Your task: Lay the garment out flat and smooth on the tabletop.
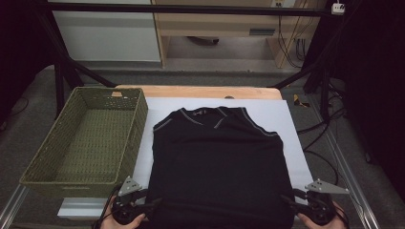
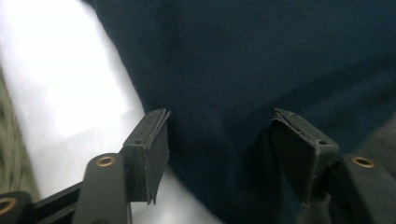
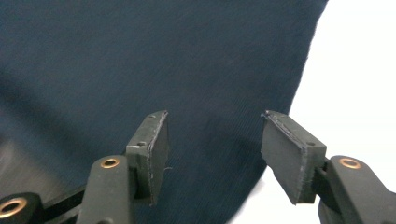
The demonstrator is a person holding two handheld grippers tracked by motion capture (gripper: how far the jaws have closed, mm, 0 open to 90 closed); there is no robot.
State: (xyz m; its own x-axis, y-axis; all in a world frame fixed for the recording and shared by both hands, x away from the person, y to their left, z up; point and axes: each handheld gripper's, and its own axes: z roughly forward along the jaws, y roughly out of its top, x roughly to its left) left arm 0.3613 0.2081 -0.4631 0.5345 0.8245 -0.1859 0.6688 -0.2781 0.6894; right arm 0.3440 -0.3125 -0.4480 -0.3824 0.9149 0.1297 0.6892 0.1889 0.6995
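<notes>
A dark navy sleeveless shirt [image 1: 219, 162] with grey-trimmed neck and armholes lies flat on a white sheet [image 1: 291, 143], neck away from me. My left gripper [image 1: 152, 204] stands open at the shirt's near left corner, its jaws straddling the side edge of the cloth [image 2: 219, 140]. At the near right corner my right gripper [image 1: 288, 200] is open too, with the shirt's right edge [image 3: 215, 130] between its pads. Neither pair of jaws pinches the cloth. A hand holds each gripper at the bottom of the high view.
A green woven basket [image 1: 62, 174] with nothing in it stands left of the shirt, close to my left gripper. The wooden table edge [image 1: 200, 91] shows beyond the sheet. Black frame poles and cables stand at both sides.
</notes>
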